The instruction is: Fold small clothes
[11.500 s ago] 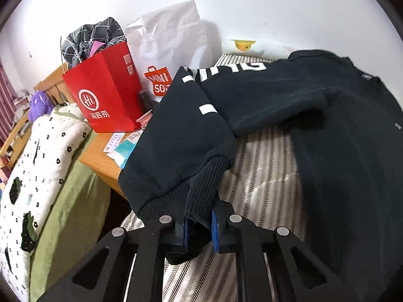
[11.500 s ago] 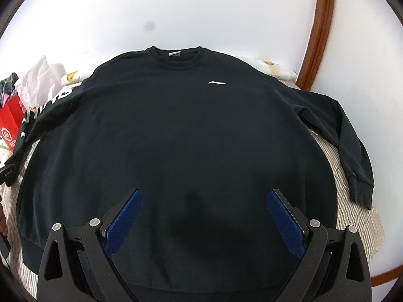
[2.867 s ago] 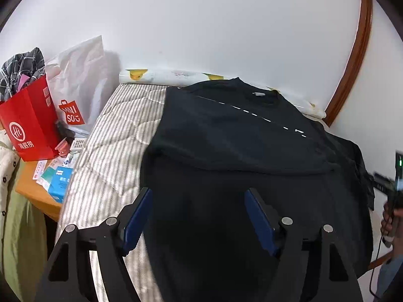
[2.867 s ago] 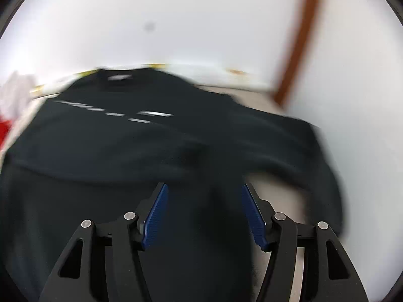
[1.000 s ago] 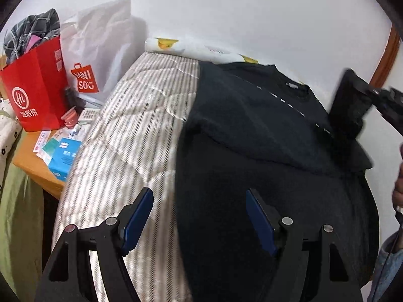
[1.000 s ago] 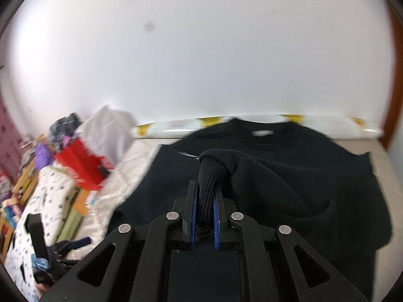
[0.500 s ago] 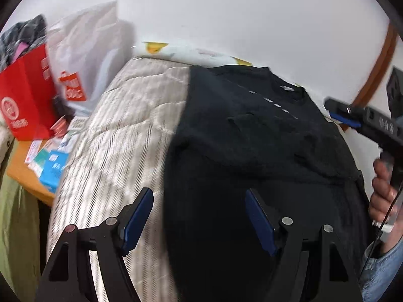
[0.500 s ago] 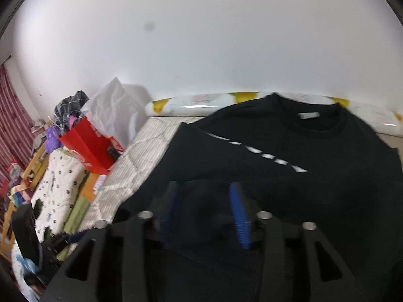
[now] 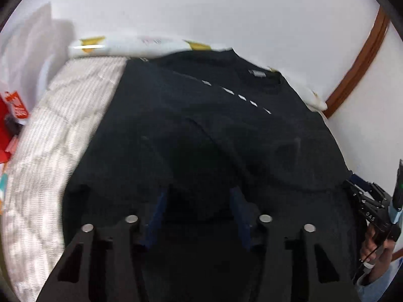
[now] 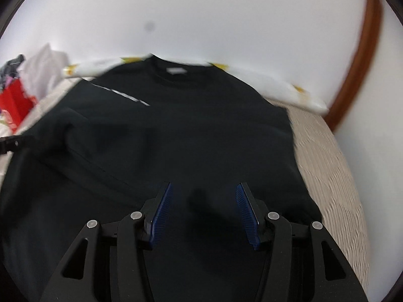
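A black sweatshirt (image 9: 226, 136) lies flat on a striped mattress (image 9: 63, 130), collar toward the wall, both sleeves folded across its body. A row of white marks (image 9: 239, 97) runs along the top sleeve. My left gripper (image 9: 199, 196) is open and empty, low over the lower middle of the sweatshirt. My right gripper (image 10: 202, 193) is open and empty above the sweatshirt (image 10: 176, 130); it also shows at the right edge of the left wrist view (image 9: 370, 209).
A white and yellow roll (image 10: 264, 75) lies along the wall behind the collar. A red bag (image 10: 15, 100) and a white bag (image 10: 42, 68) stand at the left of the bed. A brown wooden trim (image 10: 357, 58) runs up the right wall. Bare mattress (image 10: 327, 163) shows at the right.
My right gripper let go of the sleeve cuff, opened and drew back toward the right. My left gripper narrowed its opening and moved in over the sweatshirt's middle.
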The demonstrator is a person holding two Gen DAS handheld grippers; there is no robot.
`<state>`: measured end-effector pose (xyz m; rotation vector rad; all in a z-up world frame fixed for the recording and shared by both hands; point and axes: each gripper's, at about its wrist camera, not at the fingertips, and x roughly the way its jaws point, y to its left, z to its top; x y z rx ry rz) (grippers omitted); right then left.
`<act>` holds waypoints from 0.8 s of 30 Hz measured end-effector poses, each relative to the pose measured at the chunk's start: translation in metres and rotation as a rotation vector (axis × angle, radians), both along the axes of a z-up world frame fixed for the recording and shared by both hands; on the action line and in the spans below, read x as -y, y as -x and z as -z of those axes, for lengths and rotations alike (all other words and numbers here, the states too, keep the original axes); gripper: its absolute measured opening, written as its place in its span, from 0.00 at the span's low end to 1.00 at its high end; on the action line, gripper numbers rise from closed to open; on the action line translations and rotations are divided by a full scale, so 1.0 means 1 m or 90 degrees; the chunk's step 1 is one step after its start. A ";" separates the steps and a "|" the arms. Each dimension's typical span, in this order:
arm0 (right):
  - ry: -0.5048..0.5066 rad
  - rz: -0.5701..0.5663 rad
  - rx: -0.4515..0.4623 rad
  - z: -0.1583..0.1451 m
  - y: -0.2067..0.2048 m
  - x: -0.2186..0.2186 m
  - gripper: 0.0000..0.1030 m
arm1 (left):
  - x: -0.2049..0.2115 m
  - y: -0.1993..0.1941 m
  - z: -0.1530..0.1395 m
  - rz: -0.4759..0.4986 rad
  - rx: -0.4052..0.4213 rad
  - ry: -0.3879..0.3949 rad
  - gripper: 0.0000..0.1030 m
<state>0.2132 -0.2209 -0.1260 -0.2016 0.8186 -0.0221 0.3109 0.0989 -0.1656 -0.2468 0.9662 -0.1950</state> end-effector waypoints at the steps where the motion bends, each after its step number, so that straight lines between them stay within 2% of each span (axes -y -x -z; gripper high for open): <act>1: -0.007 0.008 -0.004 0.003 0.001 0.007 0.51 | 0.005 -0.002 0.003 0.005 -0.003 -0.007 0.44; 3: -0.018 0.021 -0.009 0.010 0.000 0.018 0.51 | 0.013 -0.004 0.006 0.001 0.001 -0.034 0.38; 5: -0.021 0.031 -0.015 0.017 -0.004 0.021 0.51 | 0.016 -0.008 0.007 0.000 -0.002 -0.036 0.14; 7: -0.024 0.040 -0.015 0.022 -0.008 0.022 0.51 | 0.013 -0.007 -0.001 -0.007 0.013 -0.036 0.10; 11: -0.026 0.037 -0.009 0.022 -0.006 0.022 0.51 | -0.006 -0.002 -0.032 -0.030 0.070 -0.057 0.09; 13: -0.037 0.032 -0.002 0.017 -0.003 0.023 0.51 | -0.020 -0.005 -0.038 -0.038 0.064 -0.048 0.09; 15: -0.050 0.029 0.007 0.009 -0.002 0.023 0.51 | -0.029 -0.007 -0.033 -0.037 0.043 -0.035 0.09; 21: -0.101 0.052 0.049 -0.007 -0.010 0.040 0.51 | -0.024 -0.005 -0.001 -0.033 -0.005 -0.058 0.10; 24: -0.116 0.097 0.013 0.006 -0.026 0.057 0.51 | -0.023 -0.002 -0.001 -0.035 -0.002 -0.059 0.10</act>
